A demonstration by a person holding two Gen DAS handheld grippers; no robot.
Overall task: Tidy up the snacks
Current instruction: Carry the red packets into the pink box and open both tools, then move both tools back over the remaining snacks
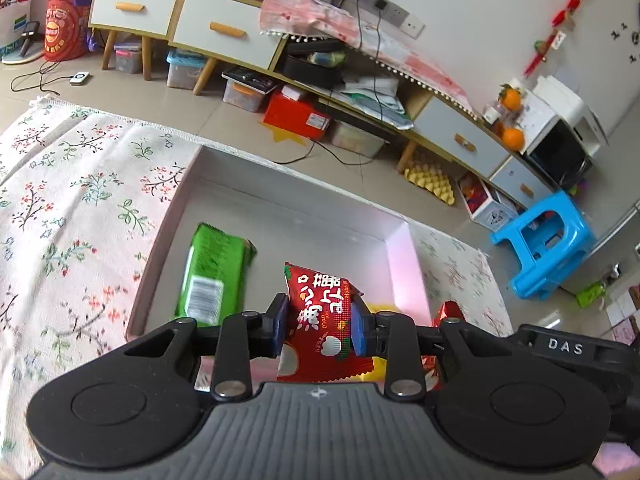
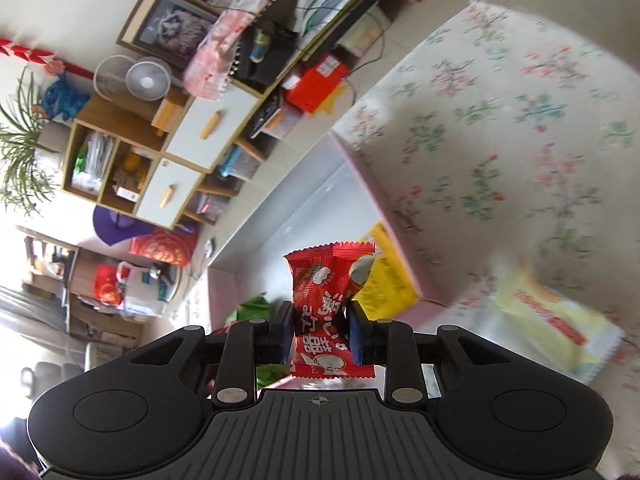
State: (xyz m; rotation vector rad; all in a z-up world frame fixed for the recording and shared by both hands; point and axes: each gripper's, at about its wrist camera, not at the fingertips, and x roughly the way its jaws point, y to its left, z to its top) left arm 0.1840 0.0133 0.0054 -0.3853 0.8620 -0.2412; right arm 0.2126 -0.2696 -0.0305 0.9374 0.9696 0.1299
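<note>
The left tool (image 1: 319, 326) is clamped on a red snack packet (image 1: 320, 320), its blue pads (image 1: 357, 330) pressing the wrapper from both sides — the packet stands on end between them, above the near part of a shallow pink-walled box (image 1: 406, 264). The box sits on a floral cloth (image 1: 72, 208) that covers the desk. Inside the box a green snack pack (image 1: 212, 276) lies flat near its left wall, barcode side up, and a bit of yellow wrapper (image 1: 378, 308) shows just behind the right pad. A second red wrapper (image 1: 450, 312) peeks up beside the box's right wall.

The right tool (image 2: 320, 334) is likewise shut on a red candy packet (image 2: 330, 308), pinched at its waist and held upright — the view here is motion-blurred. Beyond it the same box (image 2: 400, 248) holds a yellow packet (image 2: 384, 280) against one wall and something green (image 2: 252, 306) lower down. A pale yellow snack bag (image 2: 552, 320) lies on the cloth outside the box, near its corner.
</note>
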